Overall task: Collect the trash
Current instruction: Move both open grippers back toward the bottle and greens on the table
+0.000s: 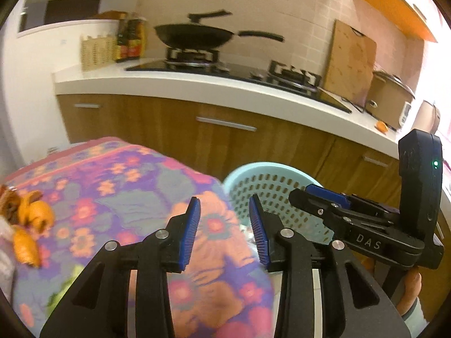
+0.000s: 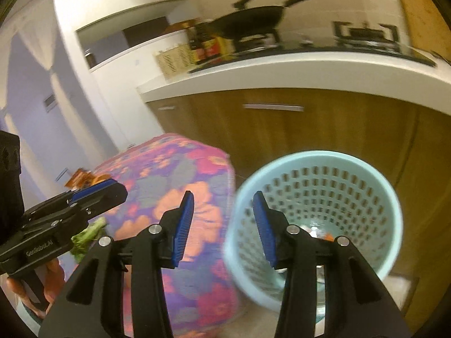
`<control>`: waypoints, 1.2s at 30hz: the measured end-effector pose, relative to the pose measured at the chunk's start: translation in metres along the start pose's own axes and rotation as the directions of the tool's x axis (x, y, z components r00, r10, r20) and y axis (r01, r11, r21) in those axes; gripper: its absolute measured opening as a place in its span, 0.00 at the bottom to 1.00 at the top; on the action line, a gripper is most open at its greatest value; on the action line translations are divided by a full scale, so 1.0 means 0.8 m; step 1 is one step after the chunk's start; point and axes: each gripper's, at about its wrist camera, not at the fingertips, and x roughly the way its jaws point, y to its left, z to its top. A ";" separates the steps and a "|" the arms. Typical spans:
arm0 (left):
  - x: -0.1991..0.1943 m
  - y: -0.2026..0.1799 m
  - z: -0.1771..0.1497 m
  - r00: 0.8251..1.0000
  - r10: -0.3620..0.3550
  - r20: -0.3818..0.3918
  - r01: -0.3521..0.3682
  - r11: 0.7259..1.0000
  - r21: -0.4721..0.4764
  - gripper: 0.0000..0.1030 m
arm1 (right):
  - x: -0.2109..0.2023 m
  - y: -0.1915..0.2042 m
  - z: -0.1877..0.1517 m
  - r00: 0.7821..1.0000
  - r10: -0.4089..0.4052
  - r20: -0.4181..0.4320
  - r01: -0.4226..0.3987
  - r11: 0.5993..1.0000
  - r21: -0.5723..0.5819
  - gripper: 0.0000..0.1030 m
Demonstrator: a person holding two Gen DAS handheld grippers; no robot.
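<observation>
Orange peels (image 1: 29, 219) lie on the flowered cloth (image 1: 135, 197), well left of the left tongs (image 1: 225, 225); a green scrap (image 2: 87, 235), perhaps a leaf, lies under those tongs. The bin (image 2: 318, 214) stands just right of the cloth, below the right tongs (image 2: 224, 225), with blurred bits at its bottom. Both tongs gape, holding nothing. Behind, a wok (image 1: 194, 35) sits on the bench (image 1: 197, 83).

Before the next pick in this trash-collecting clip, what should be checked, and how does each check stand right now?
1. Left gripper open, nothing held: ok.
2. Right gripper open, nothing held: ok.
3. Bin upright beside the flowered cloth, mouth unobstructed: ok.
4. Orange peels left on the cloth: not ok, not yet collected.
5. Green scrap on the cloth: not ok, not yet collected.
6. Sharpness for aiming: not ok, both views blurred.
</observation>
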 end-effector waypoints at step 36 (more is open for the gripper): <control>-0.217 0.334 -0.129 0.928 0.373 -0.029 -0.372 0.916 -0.151 0.81 | 0.117 0.350 -0.111 0.964 0.031 -0.265 -0.106 0.955 -0.276 0.61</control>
